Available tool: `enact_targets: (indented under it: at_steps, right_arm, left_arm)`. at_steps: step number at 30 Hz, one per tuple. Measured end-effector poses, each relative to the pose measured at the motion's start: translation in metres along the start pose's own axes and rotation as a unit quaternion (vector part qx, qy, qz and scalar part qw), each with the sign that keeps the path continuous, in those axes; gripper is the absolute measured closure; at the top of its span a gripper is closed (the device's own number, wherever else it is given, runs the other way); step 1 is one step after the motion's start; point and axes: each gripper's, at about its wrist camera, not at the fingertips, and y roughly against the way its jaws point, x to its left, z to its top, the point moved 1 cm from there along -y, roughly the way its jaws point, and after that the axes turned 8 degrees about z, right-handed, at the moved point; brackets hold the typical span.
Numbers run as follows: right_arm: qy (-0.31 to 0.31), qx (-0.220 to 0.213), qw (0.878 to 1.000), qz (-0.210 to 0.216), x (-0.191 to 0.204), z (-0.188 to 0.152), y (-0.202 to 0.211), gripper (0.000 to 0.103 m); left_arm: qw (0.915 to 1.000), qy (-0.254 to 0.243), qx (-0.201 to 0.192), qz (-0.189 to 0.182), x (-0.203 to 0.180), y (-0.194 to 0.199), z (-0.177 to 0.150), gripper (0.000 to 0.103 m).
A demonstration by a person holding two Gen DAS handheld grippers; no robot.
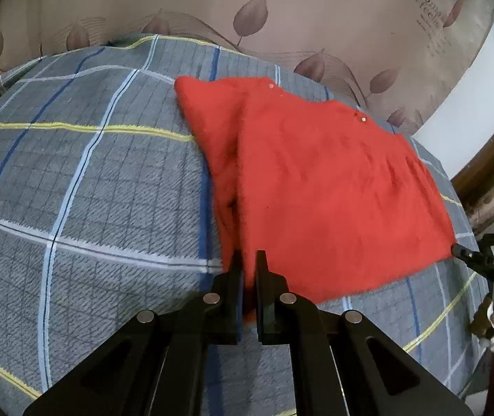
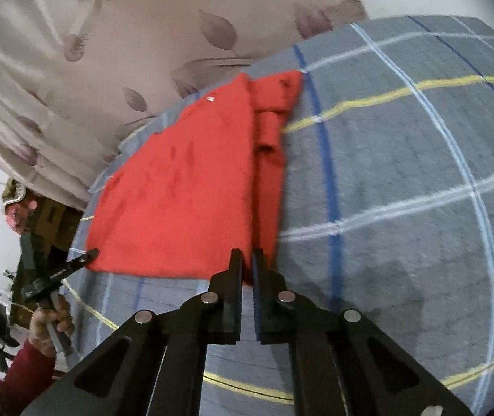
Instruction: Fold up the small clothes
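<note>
A small red fleece garment [image 1: 319,187] lies flat on the grey plaid blanket [image 1: 91,180], with a folded sleeve along one side. My left gripper [image 1: 249,260] is shut on the garment's near corner. In the right wrist view the same garment [image 2: 184,194] lies ahead, its folded sleeve [image 2: 269,159] on the right. My right gripper [image 2: 248,258] is shut on the near corner by the sleeve. Each gripper shows in the other's view, at the opposite corner: the right one [image 1: 468,254] and the left one [image 2: 84,256].
The plaid blanket [image 2: 403,173] covers a bed. A beige curtain with a leaf print [image 1: 281,10] hangs behind. A wooden bed frame [image 1: 489,180] is at the right edge. The person's hand and red sleeve [image 2: 39,339] are at lower left of the right wrist view.
</note>
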Motion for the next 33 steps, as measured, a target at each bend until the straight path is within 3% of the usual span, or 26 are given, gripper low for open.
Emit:
enact_targets:
  at_steps: [7, 10, 13, 14, 15, 19, 24, 30, 33]
  right_arm:
    - [-0.033, -0.001, 0.999, 0.006, -0.017, -0.005, -0.001, 0.094]
    - [-0.038, -0.030, 0.999, 0.004, -0.015, -0.002, 0.011, 0.093]
    - [-0.014, -0.080, 0.997, 0.015, 0.002, 0.007, 0.033, 0.093]
    - [-0.003, -0.088, 0.996, 0.020, 0.010, 0.010, 0.036, 0.092]
    - [0.011, -0.093, 0.995, 0.030, 0.019, 0.015, 0.037, 0.092]
    - [0.063, -0.085, 0.994, 0.032, 0.048, 0.039, 0.015, 0.091]
    - [0.059, -0.078, 0.995, 0.033, 0.049, 0.088, -0.028, 0.091]
    - [0.069, -0.039, 0.997, 0.009, 0.036, 0.132, -0.082, 0.091]
    - [0.065, -0.021, 0.997, -0.036, 0.016, 0.142, -0.101, 0.095]
  left_arm:
    - [0.9997, 0.000, 0.007, -0.025, 0.004, 0.000, 0.001, 0.093]
    - [0.9996, 0.005, 0.008, -0.027, 0.005, 0.013, 0.006, 0.082]
    - [0.9983, 0.009, -0.050, -0.029, 0.002, 0.039, 0.019, 0.064]
    - [0.9974, 0.010, -0.065, -0.032, 0.000, 0.043, 0.024, 0.049]
    - [0.9963, 0.011, -0.078, -0.034, -0.002, 0.047, 0.030, 0.047]
    - [0.9915, -0.007, -0.100, -0.082, -0.028, 0.043, 0.057, 0.047]
    - [0.9927, -0.048, -0.082, -0.073, -0.066, -0.010, 0.089, 0.047]
    - [0.9959, 0.032, -0.069, -0.048, -0.036, -0.054, 0.105, 0.047]
    - [0.9959, 0.048, -0.066, -0.039, -0.020, -0.067, 0.099, 0.047]
